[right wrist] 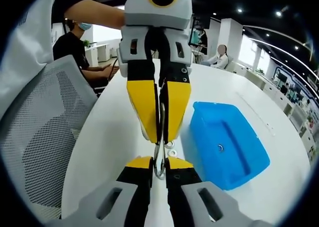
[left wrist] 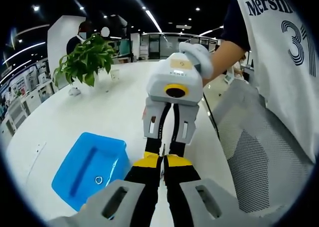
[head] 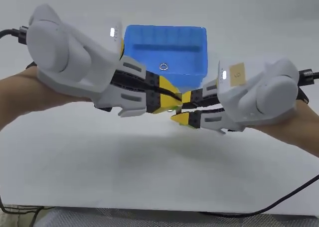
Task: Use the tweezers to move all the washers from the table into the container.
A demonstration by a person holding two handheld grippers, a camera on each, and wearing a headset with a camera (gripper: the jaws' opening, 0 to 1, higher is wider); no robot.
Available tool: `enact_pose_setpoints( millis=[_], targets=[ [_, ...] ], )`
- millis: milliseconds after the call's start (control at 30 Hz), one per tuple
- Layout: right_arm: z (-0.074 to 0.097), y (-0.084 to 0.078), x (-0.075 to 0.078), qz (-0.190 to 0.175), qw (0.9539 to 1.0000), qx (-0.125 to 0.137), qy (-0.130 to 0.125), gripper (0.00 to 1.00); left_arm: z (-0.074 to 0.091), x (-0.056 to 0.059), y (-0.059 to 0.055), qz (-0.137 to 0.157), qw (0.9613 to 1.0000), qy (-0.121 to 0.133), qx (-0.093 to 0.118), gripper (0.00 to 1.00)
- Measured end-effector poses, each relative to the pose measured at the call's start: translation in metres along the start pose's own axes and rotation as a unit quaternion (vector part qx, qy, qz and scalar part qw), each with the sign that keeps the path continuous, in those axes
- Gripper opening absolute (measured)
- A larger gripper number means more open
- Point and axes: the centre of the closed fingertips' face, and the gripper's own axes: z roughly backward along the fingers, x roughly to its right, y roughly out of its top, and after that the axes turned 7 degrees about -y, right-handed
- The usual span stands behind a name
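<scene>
Thin metal tweezers (right wrist: 159, 160) lie between the tips of both grippers, which meet nose to nose above the white table (head: 149, 162). My left gripper (head: 172, 95) comes in from the left and is shut on the tweezers. My right gripper (head: 183, 108) faces it from the right, shut on their looped rear end. In the right gripper view the left gripper (right wrist: 160, 135) hangs from the top, and two washers (right wrist: 172, 148) lie on the table under it. Just beyond stands the blue container (head: 197, 65) with one washer (head: 163, 66) inside.
The table's near edge (head: 159, 209) runs along the bottom of the head view, with a black cable (head: 279, 202) at the right. A mesh chair (right wrist: 45, 137) stands beside the table. A potted plant (left wrist: 87, 57) stands far across the table.
</scene>
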Motion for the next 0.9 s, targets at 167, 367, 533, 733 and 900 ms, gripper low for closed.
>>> enact_pose_setpoints(
  millis=[167,367,533,733,900],
  targets=[
    [0.0,0.0,0.0,-0.002,1.0,0.003,0.003,0.1,0.001,0.001,-0.001,0.002,1.0,-0.005,0.004,0.06],
    [0.0,0.002,0.0,-0.01,0.9999,0.005,0.005,0.1,0.004,0.0,0.0,0.004,0.9999,-0.008,0.007,0.06],
    [0.006,0.013,0.005,-0.008,0.9999,0.013,-0.002,0.1,0.013,-0.002,0.009,0.003,0.9998,-0.004,0.017,0.06],
    [0.009,0.03,0.01,0.0,0.9998,0.017,-0.008,0.1,0.026,-0.004,0.02,-0.008,0.9999,-0.01,0.0,0.06],
    [0.014,0.045,0.017,0.007,0.9996,0.023,-0.017,0.1,0.037,-0.006,0.03,-0.026,0.9996,-0.006,-0.006,0.06]
  ],
)
